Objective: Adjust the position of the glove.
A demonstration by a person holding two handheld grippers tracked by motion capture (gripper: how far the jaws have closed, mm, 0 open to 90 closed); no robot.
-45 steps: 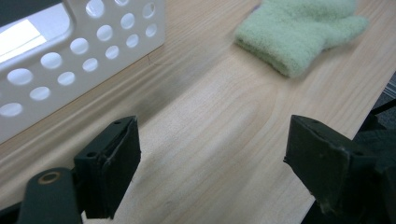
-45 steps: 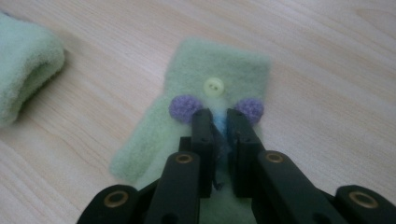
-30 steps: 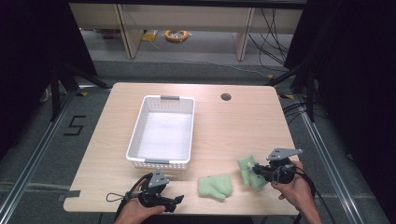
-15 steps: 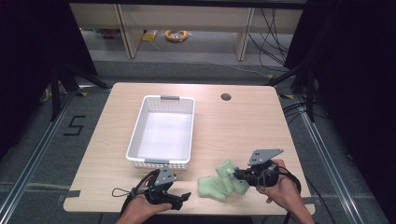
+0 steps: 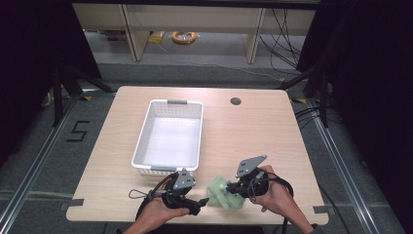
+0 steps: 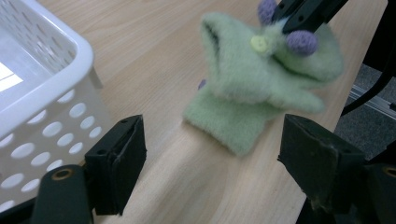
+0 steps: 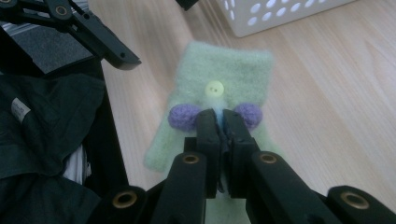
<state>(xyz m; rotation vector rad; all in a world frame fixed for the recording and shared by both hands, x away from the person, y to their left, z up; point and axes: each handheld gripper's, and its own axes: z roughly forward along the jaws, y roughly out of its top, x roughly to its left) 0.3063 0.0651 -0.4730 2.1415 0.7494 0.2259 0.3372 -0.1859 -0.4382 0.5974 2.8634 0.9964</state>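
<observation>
My right gripper (image 5: 230, 188) is shut on a pale green fuzzy mitten (image 7: 224, 70) with a yellow button and two purple pompoms, pinched between the pompoms (image 7: 219, 116). It holds this mitten just over a second green piece (image 6: 229, 126) that lies flat on the table near the front edge. My left gripper (image 5: 197, 204) is at the front edge, pointing at the two pieces. Its jaws have just been closing a little and still stand wide apart (image 6: 212, 130). Its pads touch nothing, and the flat piece's near edge lies just ahead of them.
A white perforated basket (image 5: 141, 146) stands left of centre, its near corner (image 6: 56, 60) close beside my left gripper. A round grommet hole (image 5: 235, 101) sits at the table's far side. The table edge drops off right behind both hands.
The right gripper has carried its green mitten leftward until it is over the piece on the table. The left gripper has shifted right toward them.
</observation>
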